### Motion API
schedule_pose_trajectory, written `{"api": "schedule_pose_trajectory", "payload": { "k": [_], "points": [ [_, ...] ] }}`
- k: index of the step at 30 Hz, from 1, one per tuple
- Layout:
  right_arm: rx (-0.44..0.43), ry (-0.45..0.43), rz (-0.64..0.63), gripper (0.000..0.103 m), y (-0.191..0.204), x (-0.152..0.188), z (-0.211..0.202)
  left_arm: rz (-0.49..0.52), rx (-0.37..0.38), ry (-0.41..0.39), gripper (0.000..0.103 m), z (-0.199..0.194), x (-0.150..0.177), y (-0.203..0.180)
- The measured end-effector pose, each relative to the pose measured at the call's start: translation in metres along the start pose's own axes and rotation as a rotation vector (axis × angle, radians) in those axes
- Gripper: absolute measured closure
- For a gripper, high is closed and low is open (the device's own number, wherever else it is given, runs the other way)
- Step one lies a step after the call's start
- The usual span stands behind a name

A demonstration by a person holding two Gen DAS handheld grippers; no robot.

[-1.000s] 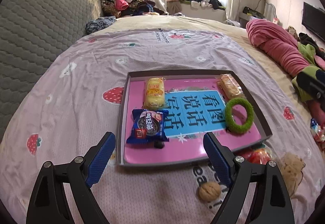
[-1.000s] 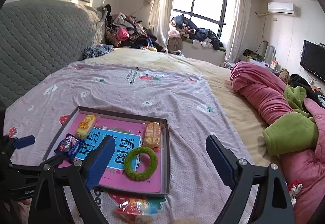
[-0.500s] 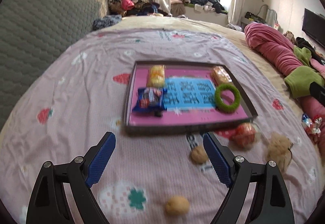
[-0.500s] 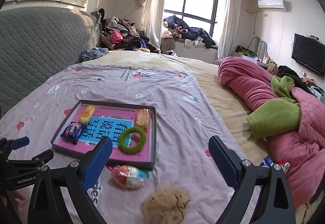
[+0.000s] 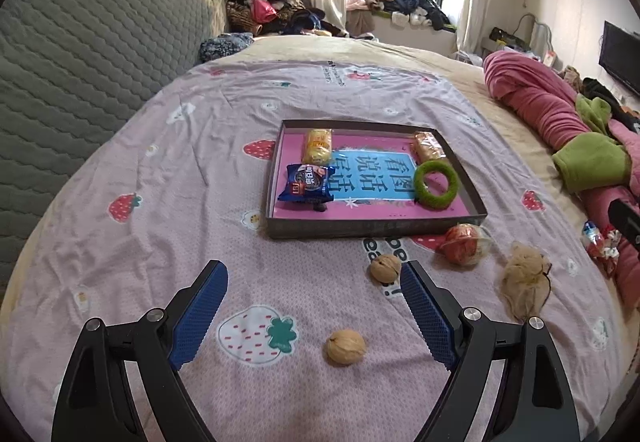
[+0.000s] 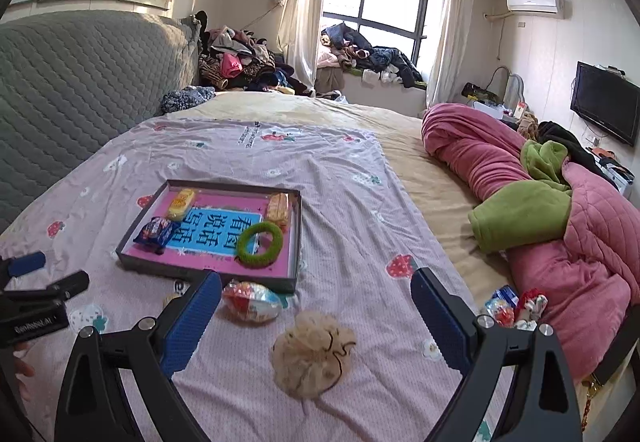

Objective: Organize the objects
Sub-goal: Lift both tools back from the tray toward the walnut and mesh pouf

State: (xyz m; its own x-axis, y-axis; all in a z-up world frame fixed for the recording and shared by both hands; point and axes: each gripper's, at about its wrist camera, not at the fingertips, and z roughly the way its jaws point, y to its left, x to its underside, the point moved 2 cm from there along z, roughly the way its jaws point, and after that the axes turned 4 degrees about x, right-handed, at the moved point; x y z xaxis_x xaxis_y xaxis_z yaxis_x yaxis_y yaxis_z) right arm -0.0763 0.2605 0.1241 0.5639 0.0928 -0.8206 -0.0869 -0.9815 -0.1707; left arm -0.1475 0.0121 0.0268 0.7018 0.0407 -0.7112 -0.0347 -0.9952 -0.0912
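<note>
A dark tray (image 5: 376, 230) with a pink floor lies on the strawberry-print sheet. In it are a blue cookie packet (image 5: 308, 183), a yellow snack (image 5: 318, 145), an orange snack (image 5: 428, 145) and a green ring (image 5: 436, 185). Loose on the sheet in front of it are two walnuts (image 5: 385, 268) (image 5: 345, 346), a red-wrapped snack (image 5: 464, 244) and a beige mesh puff (image 5: 524, 282). My left gripper (image 5: 312, 274) stands open over the sheet, holding nothing. My right gripper (image 6: 316, 282) is open and empty, with the puff (image 6: 312, 354) just below its fingers and the tray (image 6: 208, 274) ahead to the left.
A rolled pink and green quilt (image 6: 540, 209) fills the bed's right side, with small packets (image 6: 512, 306) at its foot. A grey padded headboard (image 5: 80, 61) borders the left. Clothes are piled by the far window. The left gripper's fingertips (image 6: 28, 265) show at the right view's left edge.
Both grippers have drawn back from the tray, so it looks smaller and farther. The walnuts, the red-wrapped snack and the puff have come into view. The right jaws stand slightly wider.
</note>
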Motion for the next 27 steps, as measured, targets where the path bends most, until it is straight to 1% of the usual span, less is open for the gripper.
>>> {"api": "schedule_pose_trajectory", "payload": {
  "k": [5, 12, 18, 27],
  "points": [
    [0.003, 0.024, -0.004, 0.007, -0.005, 0.013, -0.008, -0.001, 0.001, 0.004, 0.014, -0.014, 0.012, -0.004],
    [0.012, 0.048, -0.003, 0.007, -0.013, 0.026, -0.014, 0.025, -0.003, 0.017, 0.014, -0.023, 0.026, -0.013],
    [0.012, 0.073, -0.015, 0.007, -0.013, 0.036, -0.016, 0.045, -0.012, 0.037, 0.014, -0.023, 0.037, -0.017],
    [0.009, 0.095, -0.033, 0.007, -0.007, 0.053, -0.014, 0.040, -0.015, 0.065, 0.014, -0.018, 0.053, -0.014]
  ]
}}
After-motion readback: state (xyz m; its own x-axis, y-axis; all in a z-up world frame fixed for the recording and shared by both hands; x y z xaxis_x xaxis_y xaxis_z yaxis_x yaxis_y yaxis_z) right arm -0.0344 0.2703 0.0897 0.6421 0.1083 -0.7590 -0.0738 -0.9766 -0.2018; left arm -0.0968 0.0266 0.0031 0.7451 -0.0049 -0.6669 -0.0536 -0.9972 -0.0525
